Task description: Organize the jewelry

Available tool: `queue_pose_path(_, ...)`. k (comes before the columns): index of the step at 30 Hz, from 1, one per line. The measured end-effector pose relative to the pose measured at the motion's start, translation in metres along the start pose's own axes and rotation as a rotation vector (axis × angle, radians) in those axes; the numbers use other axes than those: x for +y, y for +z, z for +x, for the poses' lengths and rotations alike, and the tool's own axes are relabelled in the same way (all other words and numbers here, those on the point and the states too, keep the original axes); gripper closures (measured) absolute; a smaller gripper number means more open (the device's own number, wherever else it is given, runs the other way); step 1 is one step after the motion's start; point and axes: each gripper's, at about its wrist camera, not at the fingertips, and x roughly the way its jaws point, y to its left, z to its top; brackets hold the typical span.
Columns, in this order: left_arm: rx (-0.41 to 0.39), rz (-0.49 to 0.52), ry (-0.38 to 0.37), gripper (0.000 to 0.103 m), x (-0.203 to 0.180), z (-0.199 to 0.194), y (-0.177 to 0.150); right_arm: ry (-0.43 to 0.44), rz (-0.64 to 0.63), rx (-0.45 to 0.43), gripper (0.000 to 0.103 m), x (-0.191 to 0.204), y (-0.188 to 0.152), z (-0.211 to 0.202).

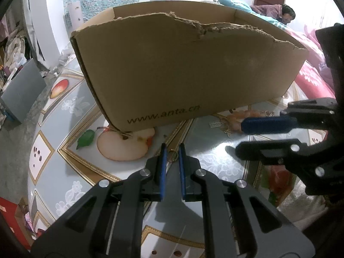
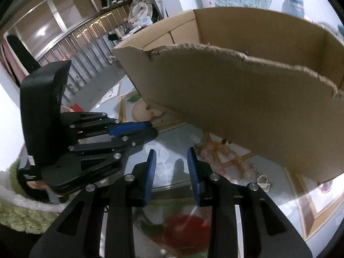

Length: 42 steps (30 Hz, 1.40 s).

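Left view: my left tool [image 1: 172, 150] is pinched nearly closed on a small gold ring [image 1: 173, 155], low over the bench [image 1: 64, 116], just before the box [image 1: 182, 71]. Right view: my right tool [image 2: 172, 159] is partly open, holding nothing, near jewelry [image 2: 265, 181] lying beside the box [image 2: 247, 99].

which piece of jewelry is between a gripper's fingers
The small gold ring, between the left hand-held gripper tips. The pale bead strand and gold charm lie loose by the box.
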Motion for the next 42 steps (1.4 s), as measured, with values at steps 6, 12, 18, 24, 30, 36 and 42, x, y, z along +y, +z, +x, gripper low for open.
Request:
queue_pose_path(6,-0.005,-0.001,-0.007,0.093,0.004,-0.002,-0.003,-0.137,-0.071,-0.008,0.073,0.002,-0.001,-0.004)
queue_pose_path(12,-0.008,0.000,-0.010,0.093,0.005,-0.003,-0.004,-0.233,-0.150,0.036,0.079,-0.001,-0.004,0.011)
queue_pose_path(18,-0.009,-0.003,-0.012,0.093,0.005,-0.003,-0.004,-0.237,-0.156,0.054,0.093,-0.005,-0.004,0.015)
queue_pose_path(24,-0.009,-0.004,-0.013,0.093,0.005,-0.003,-0.004,-0.180,-0.076,-0.022,0.093,-0.017,0.001,-0.017)
queue_pose_path(30,-0.008,-0.005,-0.013,0.093,0.005,-0.003,-0.004,-0.087,0.109,-0.120,0.093,-0.054,0.003,-0.069)
queue_pose_path(36,-0.009,-0.003,-0.007,0.093,0.003,-0.003,-0.002,-0.151,0.201,-0.139,0.093,-0.086,-0.013,-0.101)
queue_pose_path(42,-0.006,0.000,0.000,0.093,0.000,-0.001,-0.001,-0.439,0.144,-0.128,0.093,-0.098,-0.023,-0.111)
